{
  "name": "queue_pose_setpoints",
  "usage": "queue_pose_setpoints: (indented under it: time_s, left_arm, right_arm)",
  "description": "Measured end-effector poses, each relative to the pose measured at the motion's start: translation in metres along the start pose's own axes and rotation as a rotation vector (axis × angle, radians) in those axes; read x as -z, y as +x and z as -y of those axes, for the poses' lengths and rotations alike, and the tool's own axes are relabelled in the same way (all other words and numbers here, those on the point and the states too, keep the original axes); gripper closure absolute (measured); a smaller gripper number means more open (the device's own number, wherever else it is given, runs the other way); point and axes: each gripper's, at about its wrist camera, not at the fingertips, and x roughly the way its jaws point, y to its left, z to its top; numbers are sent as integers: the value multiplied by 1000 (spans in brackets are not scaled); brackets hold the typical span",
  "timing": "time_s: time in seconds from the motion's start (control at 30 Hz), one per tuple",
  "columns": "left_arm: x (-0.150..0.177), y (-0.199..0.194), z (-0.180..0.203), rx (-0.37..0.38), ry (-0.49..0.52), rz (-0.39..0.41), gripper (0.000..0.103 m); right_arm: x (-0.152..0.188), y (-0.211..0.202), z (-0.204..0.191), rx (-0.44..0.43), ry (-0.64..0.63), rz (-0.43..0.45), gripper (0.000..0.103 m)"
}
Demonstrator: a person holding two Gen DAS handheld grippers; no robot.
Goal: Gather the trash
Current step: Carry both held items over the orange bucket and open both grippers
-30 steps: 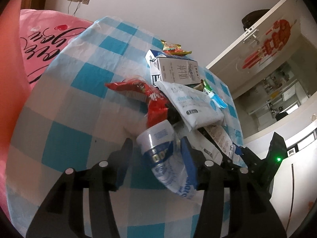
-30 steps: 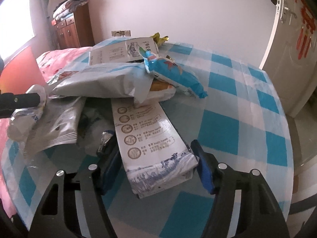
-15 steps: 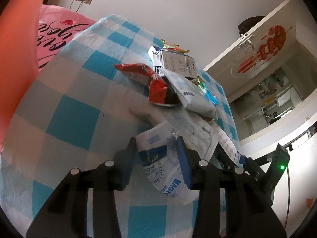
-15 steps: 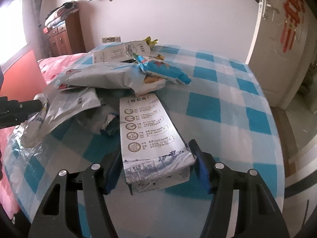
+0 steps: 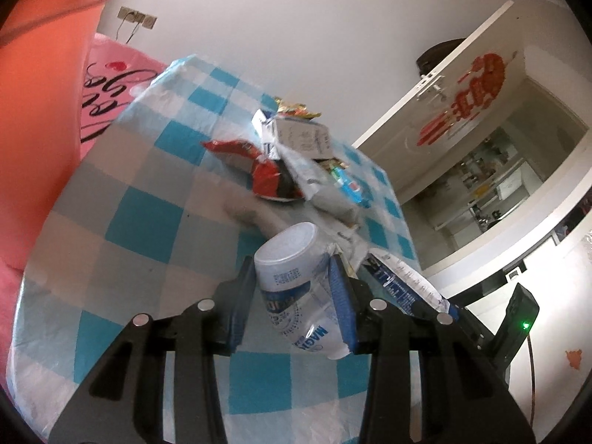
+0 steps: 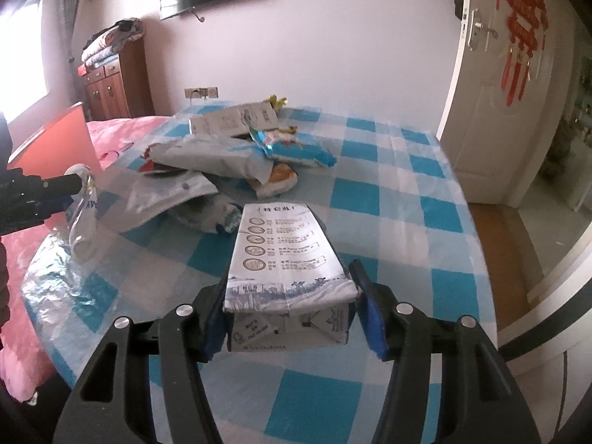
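**Operator:** Trash count and location, please.

**Inspector:** Two pieces are in the grippers. One crumpled plastic bottle [image 5: 296,292] sits between the fingers of the left gripper [image 5: 292,303], pads pressed against both its sides. One flattened milk carton [image 6: 285,255] sits between the fingers of the right gripper [image 6: 288,307]; those jaws are closing, and both pads lie against the carton's edges.

**Operator:** Orientation of each?

**Inspector:** The bottle's long axis runs along the left fingers. Its wide white end points forward past the fingertips; its clear crushed end extends back toward the gripper body. The carton's long axis also runs along the right fingers. Its printed face is up, its folded end sits back between the pads, and the far end projects well ahead of the fingertips, raised off the table [image 6: 407,192].

**Operator:** What remains ahead of the fingers?

**Inspector:** One heap on the blue-and-white checked cloth, well beyond both sets of fingertips. Countable in it: one red snack bag [image 5: 259,170], one large grey pouch [image 6: 211,155], one blue wrapper [image 6: 296,148] and one flat white box [image 6: 233,120] at the back. Smaller pieces beneath are too overlapped to count.

**Operator:** Anything to the side?

**Inspector:** One orange bin [image 5: 40,85] stands to the left of the left fingers, beyond the table edge.
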Motion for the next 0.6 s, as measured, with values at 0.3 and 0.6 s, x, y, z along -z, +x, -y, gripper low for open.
queue_pose_setpoints:
  time_s: [0.3, 0.6]
  left_arm:
    - [-18, -45, 18, 36, 54, 114, 61]
    - [-63, -124, 3, -58, 60, 326, 61]
  right_arm:
    - [-34, -43, -28, -66, -25, 110, 44]
    - [-109, -62, -101, -269, -118, 213, 44]
